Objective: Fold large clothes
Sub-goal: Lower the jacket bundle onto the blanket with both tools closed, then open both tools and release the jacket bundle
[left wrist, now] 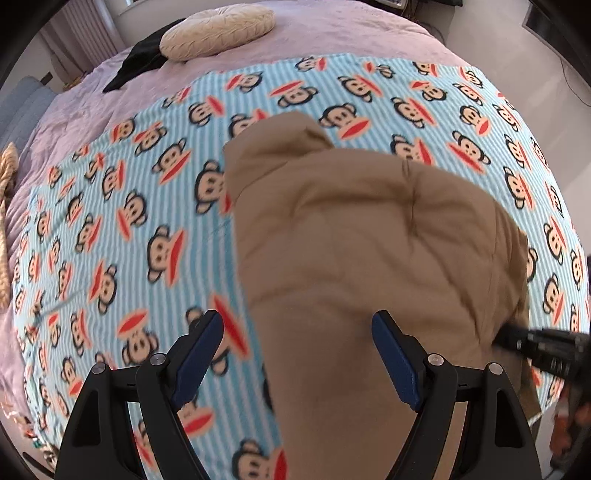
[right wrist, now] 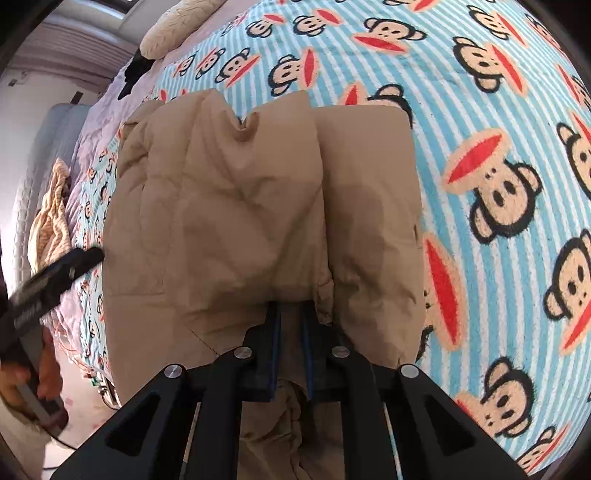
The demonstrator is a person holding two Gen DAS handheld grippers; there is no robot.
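Now pinching near edge of tan padded jacket (right wrist: 255,206) with right gripper (right wrist: 291,332), left gripper (left wrist: 297,354) spread wide over monkey-print blanket (left wrist: 110,229).

The tan padded garment (left wrist: 373,266) bulks over the near middle of the monkey-print blanket (left wrist: 110,229); blanket lies flat and open to its left, right and far edges. A cream pillow (left wrist: 218,31) and black cloth (left wrist: 136,66) occupy the bed's far-left corner.
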